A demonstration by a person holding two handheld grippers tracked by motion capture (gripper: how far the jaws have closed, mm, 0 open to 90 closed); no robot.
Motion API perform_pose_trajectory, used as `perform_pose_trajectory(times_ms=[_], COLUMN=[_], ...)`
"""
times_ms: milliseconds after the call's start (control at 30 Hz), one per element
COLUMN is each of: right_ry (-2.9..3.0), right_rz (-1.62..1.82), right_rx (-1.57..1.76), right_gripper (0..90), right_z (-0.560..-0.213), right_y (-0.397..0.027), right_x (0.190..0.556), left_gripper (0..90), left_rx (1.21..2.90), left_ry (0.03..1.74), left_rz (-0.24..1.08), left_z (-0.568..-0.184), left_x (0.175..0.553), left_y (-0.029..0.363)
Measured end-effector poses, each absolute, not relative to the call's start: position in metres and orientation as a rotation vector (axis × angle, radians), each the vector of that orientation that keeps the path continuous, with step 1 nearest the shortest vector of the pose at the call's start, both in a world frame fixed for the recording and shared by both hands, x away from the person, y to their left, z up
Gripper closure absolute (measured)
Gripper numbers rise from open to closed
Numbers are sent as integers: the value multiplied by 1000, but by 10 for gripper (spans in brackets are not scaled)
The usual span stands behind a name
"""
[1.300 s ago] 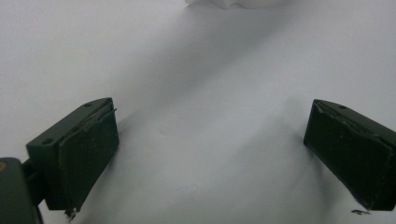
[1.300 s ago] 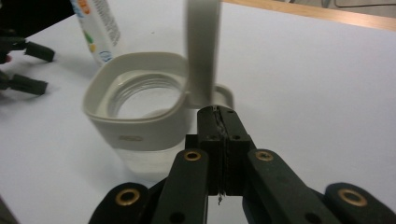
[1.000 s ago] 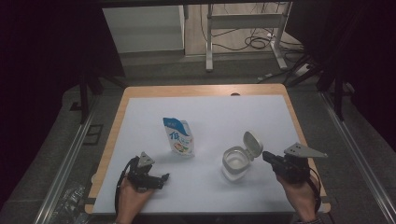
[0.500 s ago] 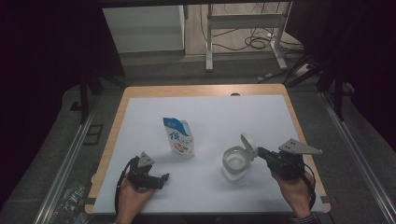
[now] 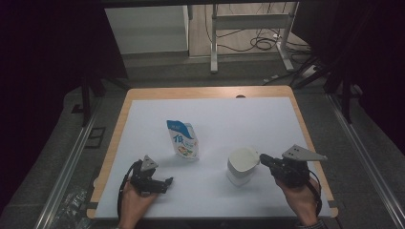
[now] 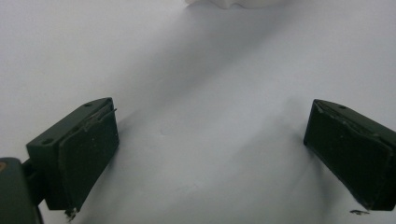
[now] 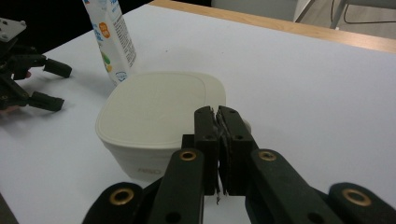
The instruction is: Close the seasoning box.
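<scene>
While jaws meet, right tool [image 7: 218,122] touching lid [image 7: 161,109]

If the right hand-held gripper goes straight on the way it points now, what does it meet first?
Most likely the white container: the shut right hand-held gripper points at its lidded top, right at the near edge. Whether they already touch is hard to tell. The milk carton stands farther behind it.

Blurred print on carton [image 5: 183,140], nothing legible on tub [image 7: 159,122]

Smooth matt white plastic tub [image 7: 159,126], glossy printed pouch [image 5: 183,139], matt white sheet on a wooden table [image 5: 210,93].
</scene>
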State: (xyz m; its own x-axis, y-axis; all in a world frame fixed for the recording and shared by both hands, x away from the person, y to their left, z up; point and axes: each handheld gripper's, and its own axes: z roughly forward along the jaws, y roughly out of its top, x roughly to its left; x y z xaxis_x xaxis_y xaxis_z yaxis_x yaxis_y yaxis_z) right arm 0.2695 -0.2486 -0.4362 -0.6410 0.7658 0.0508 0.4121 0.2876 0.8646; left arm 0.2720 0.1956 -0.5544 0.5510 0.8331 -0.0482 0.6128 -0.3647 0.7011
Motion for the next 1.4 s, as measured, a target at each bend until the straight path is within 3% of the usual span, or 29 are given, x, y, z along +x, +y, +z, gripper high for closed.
perform_pose_trajectory(times_ms=[1400], right_ry=[2340], right_rz=[1271], right_rx=[965], right_gripper=[841], right_z=[-475], right_y=[-251], right_x=[243], left_gripper=[32], left_rx=[2104], left_ry=[1158], left_rz=[417], left_z=[-554], left_x=[272], left_y=[196])
